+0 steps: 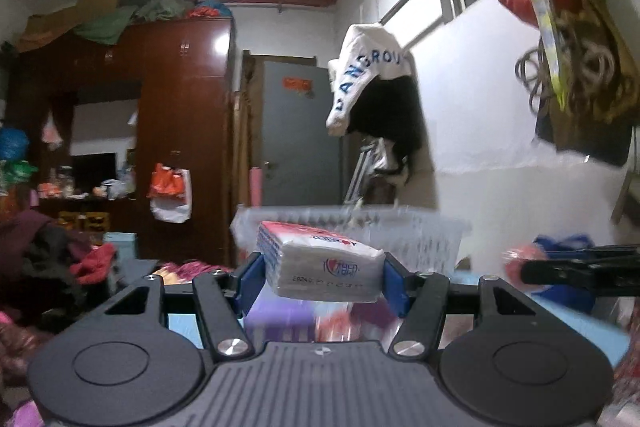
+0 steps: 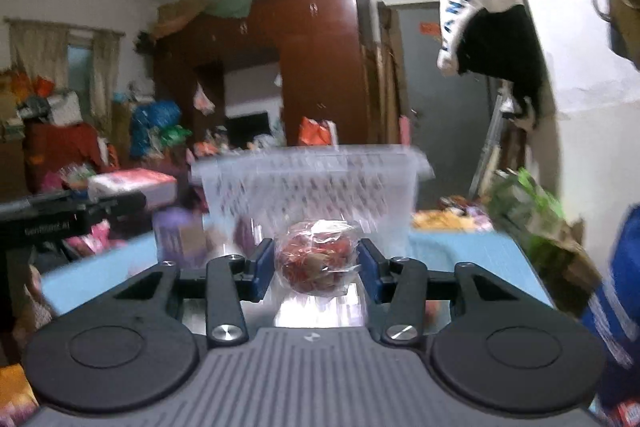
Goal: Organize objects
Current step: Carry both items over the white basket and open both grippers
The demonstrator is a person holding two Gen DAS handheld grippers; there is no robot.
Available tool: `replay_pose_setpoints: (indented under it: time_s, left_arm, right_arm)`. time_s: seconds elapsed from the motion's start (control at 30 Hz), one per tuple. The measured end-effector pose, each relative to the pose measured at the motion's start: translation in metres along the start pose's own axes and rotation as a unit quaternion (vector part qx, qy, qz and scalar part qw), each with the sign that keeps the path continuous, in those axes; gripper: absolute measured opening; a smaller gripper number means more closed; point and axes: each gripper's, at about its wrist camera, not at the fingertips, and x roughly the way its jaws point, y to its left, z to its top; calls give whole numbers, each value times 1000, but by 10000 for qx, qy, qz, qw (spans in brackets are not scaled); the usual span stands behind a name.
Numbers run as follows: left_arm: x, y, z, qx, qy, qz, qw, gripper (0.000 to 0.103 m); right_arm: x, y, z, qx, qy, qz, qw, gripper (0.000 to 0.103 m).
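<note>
My left gripper (image 1: 323, 277) is shut on a white tissue pack (image 1: 320, 263) with red and blue print, held above the blue table just before a clear perforated plastic basket (image 1: 424, 231). My right gripper (image 2: 316, 263) is shut on a round red snack ball wrapped in clear plastic (image 2: 316, 257), also held in the air in front of the basket (image 2: 312, 187). The right gripper and its red ball (image 1: 520, 261) show at the right edge of the left wrist view. The left gripper's arm and tissue pack (image 2: 132, 185) show at the left of the right wrist view.
A blue table (image 2: 460, 247) lies under both grippers, with a purple box (image 2: 180, 235) and packets on it. A green-leaved bag (image 2: 532, 211) stands at the table's right. A brown wardrobe (image 1: 180, 107), a grey door (image 1: 300, 139) and hanging bags (image 1: 568, 39) fill the room behind.
</note>
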Motion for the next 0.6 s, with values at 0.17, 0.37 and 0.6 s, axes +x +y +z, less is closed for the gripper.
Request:
replay_pose_setpoints:
  time_s: [0.17,0.37,0.6]
  left_arm:
    - [74,9,57,-150,312,-107,9993,64]
    - [154,16,60,-391,992,-17,9943,65]
    - [127,18,48,-283,873,-38,9958,102]
  right_arm:
    - [65,-4,61,-272,33,-44,9996,48]
    - [132,-17,71,-226,507,-148,9983,49]
    - [96,-21,53,-150,279,-162,9994,90]
